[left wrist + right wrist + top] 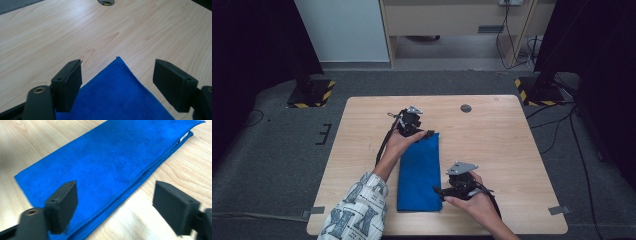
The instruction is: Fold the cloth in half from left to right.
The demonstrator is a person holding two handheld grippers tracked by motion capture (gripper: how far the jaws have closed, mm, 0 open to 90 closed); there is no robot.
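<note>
The blue folded microfibre cloth (419, 172) lies flat on the light wooden table (502, 145) as a long narrow strip running away from the person, between the two grippers. It looks soft, limp and light: it would sag and unfold if lifted by one point, and the doubled layers could slide apart, so a pinch through all layers at a corner or along the folded edge seems the surest hold, best at two corners together.

Nearest the person, the right gripper (442, 191) is held level in the right hand (477, 202), pointing across at the cloth's near right edge. Its jaws stand wide apart with nothing pinched. In the right gripper view the cloth's (105, 162) layered edge runs up between them, the left jaw over the fabric, the right jaw over bare wood; a small white label (184, 136) shows at the far end.

Farther off, the left gripper (424, 134) sits at the cloth's far end, the left hand (399, 145) reaching out from a patterned white sleeve (357, 210). Its jaws are also spread and empty: in the left gripper view a cloth corner (117, 85) points up between them, touching neither pad. Beyond is a round cable hole (106, 2).
</note>
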